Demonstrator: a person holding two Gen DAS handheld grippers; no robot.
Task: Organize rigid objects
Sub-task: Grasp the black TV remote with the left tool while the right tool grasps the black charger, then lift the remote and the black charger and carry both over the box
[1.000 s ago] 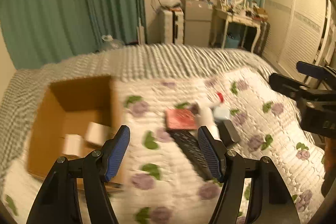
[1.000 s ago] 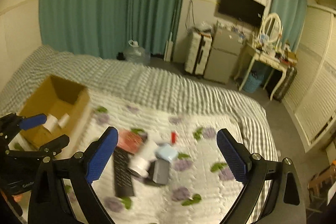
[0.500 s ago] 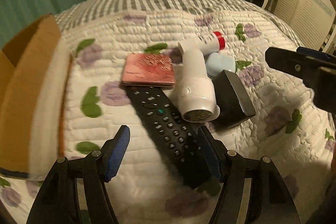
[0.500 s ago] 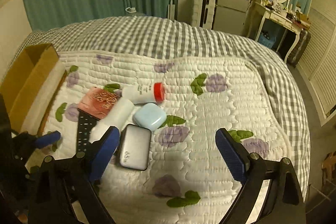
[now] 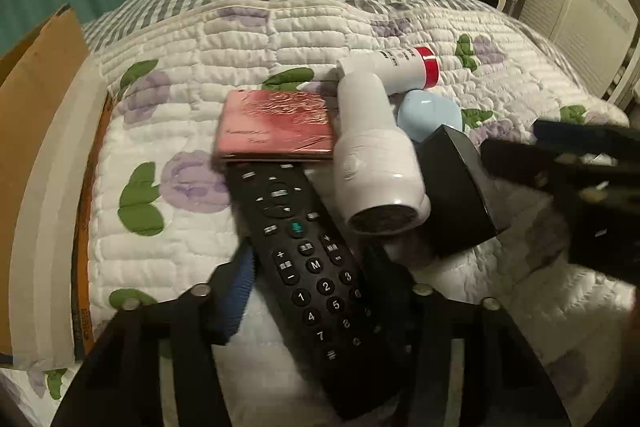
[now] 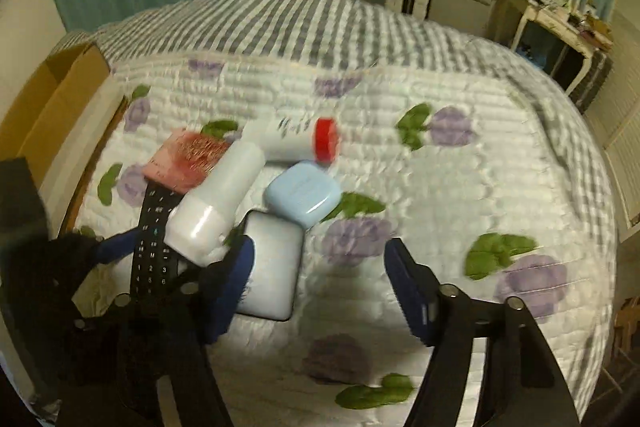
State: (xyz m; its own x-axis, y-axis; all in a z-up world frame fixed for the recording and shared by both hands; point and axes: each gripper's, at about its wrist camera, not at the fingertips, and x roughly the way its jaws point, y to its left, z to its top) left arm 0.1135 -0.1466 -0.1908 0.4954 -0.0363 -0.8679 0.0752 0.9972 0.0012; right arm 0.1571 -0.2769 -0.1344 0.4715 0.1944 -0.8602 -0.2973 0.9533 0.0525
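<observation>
A black remote control (image 5: 316, 275) lies on the quilt, its near end between the open fingers of my left gripper (image 5: 310, 291); whether the pads touch it I cannot tell. Against it lie a pink flat box (image 5: 276, 127), a white bottle (image 5: 376, 155), a white tube with a red cap (image 5: 400, 67), a light blue case (image 5: 430, 115) and a dark grey block (image 5: 460, 187). My right gripper (image 6: 320, 275) is open and empty, its left finger beside the grey block (image 6: 272, 267). The remote (image 6: 154, 239) shows there too.
An open cardboard box (image 5: 36, 163) stands at the quilt's left edge and shows in the right wrist view (image 6: 52, 99). The floral quilt (image 6: 460, 187) stretches right of the pile. A dressing table, fridge and curtains stand behind the bed.
Both grippers have come down and forward to the pile. My left gripper now straddles the remote's near end. My right gripper has narrowed and dropped next to the grey block.
</observation>
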